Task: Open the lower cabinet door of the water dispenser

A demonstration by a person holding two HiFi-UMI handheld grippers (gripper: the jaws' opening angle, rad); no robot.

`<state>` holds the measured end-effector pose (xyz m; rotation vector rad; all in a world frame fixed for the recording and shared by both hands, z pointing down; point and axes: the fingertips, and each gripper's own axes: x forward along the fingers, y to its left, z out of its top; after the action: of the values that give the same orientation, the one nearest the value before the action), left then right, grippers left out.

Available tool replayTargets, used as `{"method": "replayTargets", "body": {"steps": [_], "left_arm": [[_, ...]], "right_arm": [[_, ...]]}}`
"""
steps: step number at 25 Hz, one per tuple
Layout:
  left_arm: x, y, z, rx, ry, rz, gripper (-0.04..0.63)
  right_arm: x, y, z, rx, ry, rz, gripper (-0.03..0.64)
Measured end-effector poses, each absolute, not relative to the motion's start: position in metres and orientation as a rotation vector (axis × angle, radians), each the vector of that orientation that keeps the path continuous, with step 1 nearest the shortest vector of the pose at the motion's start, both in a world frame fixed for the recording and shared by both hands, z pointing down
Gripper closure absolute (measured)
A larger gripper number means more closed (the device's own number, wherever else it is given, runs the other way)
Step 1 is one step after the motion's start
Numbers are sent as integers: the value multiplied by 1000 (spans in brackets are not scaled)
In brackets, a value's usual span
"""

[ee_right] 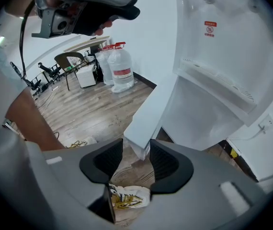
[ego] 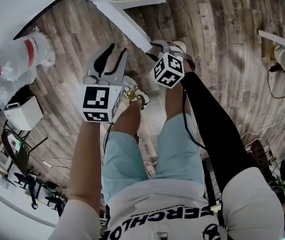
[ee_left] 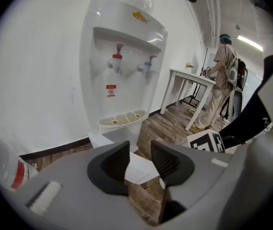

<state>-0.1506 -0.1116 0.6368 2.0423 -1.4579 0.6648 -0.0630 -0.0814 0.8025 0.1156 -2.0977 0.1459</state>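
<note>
A white water dispenser (ee_left: 122, 56) stands against a white wall on a wood-plank floor (ego: 222, 44). Its lower cabinet door (ee_right: 143, 114) is swung out from the body, below the drip tray grille (ee_left: 122, 118).

Our right gripper (ee_right: 135, 150) has the door's free edge between its jaws. They stand wide and the edge fills the gap, so the pads appear to clamp it. Our left gripper (ee_left: 139, 152) hovers near the right one, jaws moderately apart and holding nothing; only the door and floor show beyond them.

We judge the door to be a light, stiff plastic panel with a smooth, rather slippery face, swinging easily on small hinges. The outer edge, farthest from the hinge, looks like the best place to hold. Forcing the door past its stop could strain the hinges.

Large water bottles (ee_right: 119, 68) stand well apart from the dispenser, along the wall.
</note>
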Motion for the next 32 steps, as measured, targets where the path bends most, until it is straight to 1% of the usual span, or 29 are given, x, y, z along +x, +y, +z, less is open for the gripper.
{"method": "replayTargets", "body": {"steps": [9,20,32], "left_arm": [[-203,-88,635,1983,-1515,640,400],[-251,-59,633,1947,-1547,624,400],[-280,-22,639,1898,-1601,595,400]], "right_arm": [[-89,-53,802,67,-2070,122,439],[-127,-21,801,23,-2049,116,439],[-166,3,805,-5,-2061,99,439]]}}
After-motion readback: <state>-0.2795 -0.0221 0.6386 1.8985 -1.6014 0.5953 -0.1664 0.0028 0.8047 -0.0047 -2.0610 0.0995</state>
